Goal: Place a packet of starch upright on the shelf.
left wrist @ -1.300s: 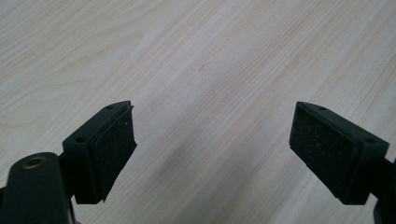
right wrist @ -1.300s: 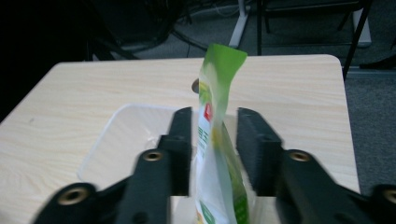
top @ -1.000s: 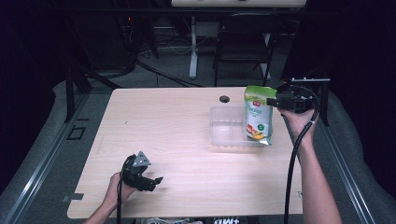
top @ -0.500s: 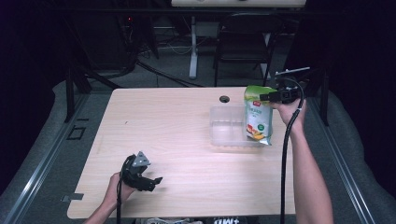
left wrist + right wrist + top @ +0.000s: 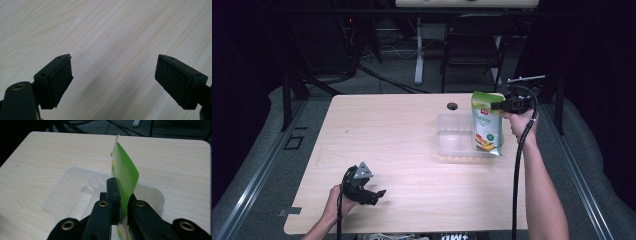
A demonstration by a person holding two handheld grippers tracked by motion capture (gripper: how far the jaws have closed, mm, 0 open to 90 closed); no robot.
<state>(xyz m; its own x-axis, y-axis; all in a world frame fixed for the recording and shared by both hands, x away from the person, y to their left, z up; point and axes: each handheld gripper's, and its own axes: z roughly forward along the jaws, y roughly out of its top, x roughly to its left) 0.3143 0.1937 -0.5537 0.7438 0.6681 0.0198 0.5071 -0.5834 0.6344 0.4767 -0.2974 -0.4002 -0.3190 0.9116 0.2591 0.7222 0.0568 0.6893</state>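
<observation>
A green and white snack pouch (image 5: 486,122) hangs upright over the right end of a clear plastic tray (image 5: 456,137). My right gripper (image 5: 498,105) is shut on the pouch's upper right edge. In the right gripper view the pouch (image 5: 125,173) stands edge-on, pinched by the right gripper (image 5: 122,202), with the clear tray (image 5: 75,192) below. My left gripper (image 5: 379,193) rests low near the table's front left, jaws wide apart. The left gripper (image 5: 113,80) has only bare wood between its pads.
The light wooden table (image 5: 387,140) has a dark cable hole (image 5: 452,106) near its far edge. A chair (image 5: 474,55) and a desk leg (image 5: 418,50) stand beyond the table. Dark floor surrounds it.
My right gripper has lifted slightly and shifted left with the pouch, which now hangs more over the tray. The left gripper has stayed put.
</observation>
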